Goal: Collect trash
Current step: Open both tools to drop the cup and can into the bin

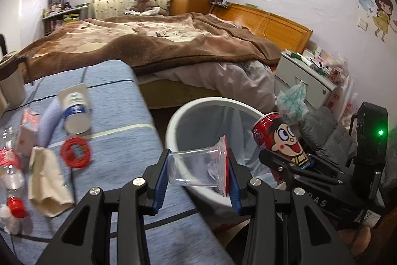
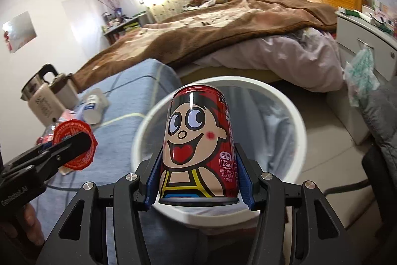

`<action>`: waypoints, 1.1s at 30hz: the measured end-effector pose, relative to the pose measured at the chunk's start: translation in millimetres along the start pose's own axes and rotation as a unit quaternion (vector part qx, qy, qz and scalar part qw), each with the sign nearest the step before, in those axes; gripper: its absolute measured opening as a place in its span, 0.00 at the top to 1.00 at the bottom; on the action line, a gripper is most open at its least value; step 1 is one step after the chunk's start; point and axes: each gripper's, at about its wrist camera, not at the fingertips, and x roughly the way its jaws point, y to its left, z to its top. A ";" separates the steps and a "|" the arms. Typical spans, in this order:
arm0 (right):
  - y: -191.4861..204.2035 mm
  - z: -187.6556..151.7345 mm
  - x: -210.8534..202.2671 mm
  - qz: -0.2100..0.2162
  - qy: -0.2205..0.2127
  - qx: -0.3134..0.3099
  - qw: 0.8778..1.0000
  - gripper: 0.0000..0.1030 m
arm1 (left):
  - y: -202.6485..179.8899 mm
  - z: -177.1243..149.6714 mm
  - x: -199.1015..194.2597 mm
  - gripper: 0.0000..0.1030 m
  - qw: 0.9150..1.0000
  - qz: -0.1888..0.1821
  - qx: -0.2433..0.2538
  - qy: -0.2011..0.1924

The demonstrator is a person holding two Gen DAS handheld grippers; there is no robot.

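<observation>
Trash held over one white bin (image 1: 173, 121): one clear plastic cup (image 1: 196, 169) clamped in the left tool (image 1: 197, 180), one red cartoon can (image 2: 198, 148) gripped upright in the right tool (image 2: 198, 186). On the blue-covered bench (image 1: 119, 101) lie one white tube (image 1: 74, 108), one red lid (image 1: 76, 152) and one red-capped bottle (image 1: 11, 173).

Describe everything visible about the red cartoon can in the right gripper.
The red can is a small drink tin, apparently metal, printed with a wide-eyed, grinning cartoon face and Chinese nutrition text on its side. It looks undented and stands roughly upright between the right gripper's blue-padded fingers, which clamp its lower sides. It hangs in front of the open mouth of the white bin and touches nothing else.
</observation>
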 end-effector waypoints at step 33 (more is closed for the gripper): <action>-0.4 -2.9 -15.9 -0.022 -0.021 0.007 1.000 0.44 | 0.8 -6.5 -6.2 0.36 1.000 0.021 -0.001 0.000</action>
